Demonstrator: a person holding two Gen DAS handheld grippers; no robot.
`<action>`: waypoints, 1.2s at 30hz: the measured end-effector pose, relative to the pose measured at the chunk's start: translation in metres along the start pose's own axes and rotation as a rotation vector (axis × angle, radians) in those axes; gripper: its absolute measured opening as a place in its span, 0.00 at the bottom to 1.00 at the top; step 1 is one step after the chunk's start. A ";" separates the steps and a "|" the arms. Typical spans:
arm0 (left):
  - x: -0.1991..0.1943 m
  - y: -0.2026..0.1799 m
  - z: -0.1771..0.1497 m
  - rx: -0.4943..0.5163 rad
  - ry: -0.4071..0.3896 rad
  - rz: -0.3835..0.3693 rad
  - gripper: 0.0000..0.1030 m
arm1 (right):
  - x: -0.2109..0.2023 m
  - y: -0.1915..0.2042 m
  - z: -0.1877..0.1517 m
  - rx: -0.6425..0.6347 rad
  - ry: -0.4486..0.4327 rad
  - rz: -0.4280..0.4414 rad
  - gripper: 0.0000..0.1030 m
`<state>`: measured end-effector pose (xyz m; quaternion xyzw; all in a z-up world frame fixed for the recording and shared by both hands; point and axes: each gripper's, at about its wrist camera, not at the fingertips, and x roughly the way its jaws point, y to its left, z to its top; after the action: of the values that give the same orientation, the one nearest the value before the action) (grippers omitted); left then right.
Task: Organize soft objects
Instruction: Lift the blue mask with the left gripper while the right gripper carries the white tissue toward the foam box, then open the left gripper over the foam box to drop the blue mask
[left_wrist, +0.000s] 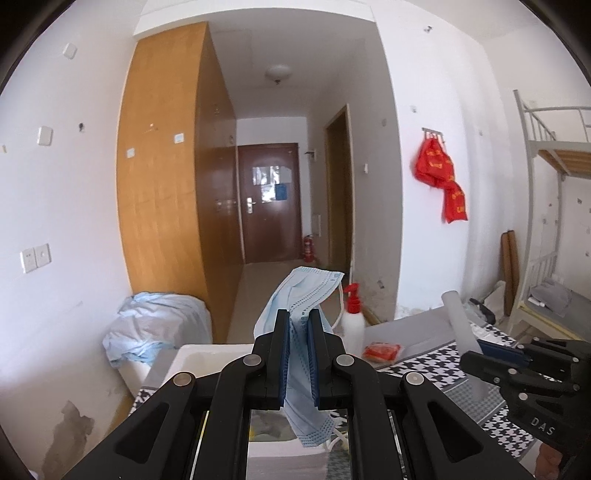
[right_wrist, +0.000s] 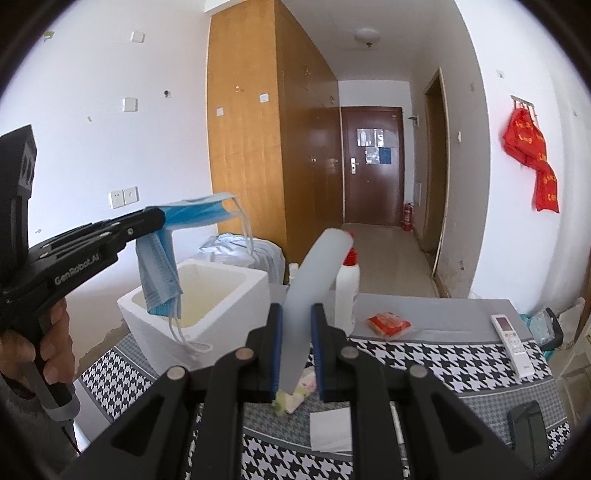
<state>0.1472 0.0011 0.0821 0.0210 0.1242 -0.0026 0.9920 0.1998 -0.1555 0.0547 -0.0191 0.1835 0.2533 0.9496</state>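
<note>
The left tool (left_wrist: 299, 328) is held nearly level over the white foam box (right_wrist: 207, 291), pinched on one blue face mask (left_wrist: 295, 295) that droops from both sides of its pads. A hand (right_wrist: 26, 343) is seen gripping its handle. The right tool (right_wrist: 297, 321) is pressed on one pale translucent strip (right_wrist: 314, 288), whose long axis tilts up and away to the right, above the houndstooth table (right_wrist: 424, 362).

Light blue masks (left_wrist: 299, 314); pale grey-white strip (right_wrist: 314, 291); white foam box (right_wrist: 207, 314); black-and-white houndstooth cloth (right_wrist: 424, 362) with grey bands; red packet (right_wrist: 388, 324); white bottle (right_wrist: 347, 295), red cap.
</note>
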 end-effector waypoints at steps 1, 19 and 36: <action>0.001 0.003 0.000 -0.007 0.004 0.009 0.10 | 0.001 0.002 0.000 -0.003 0.001 0.003 0.18; 0.023 0.042 -0.013 -0.069 0.113 0.109 0.10 | 0.021 0.023 0.005 -0.039 0.029 0.043 0.18; 0.032 0.056 -0.025 -0.080 0.153 0.124 0.74 | 0.038 0.036 0.008 -0.051 0.060 0.051 0.18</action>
<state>0.1721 0.0585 0.0523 -0.0108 0.1982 0.0653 0.9779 0.2152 -0.1050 0.0505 -0.0463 0.2056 0.2816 0.9361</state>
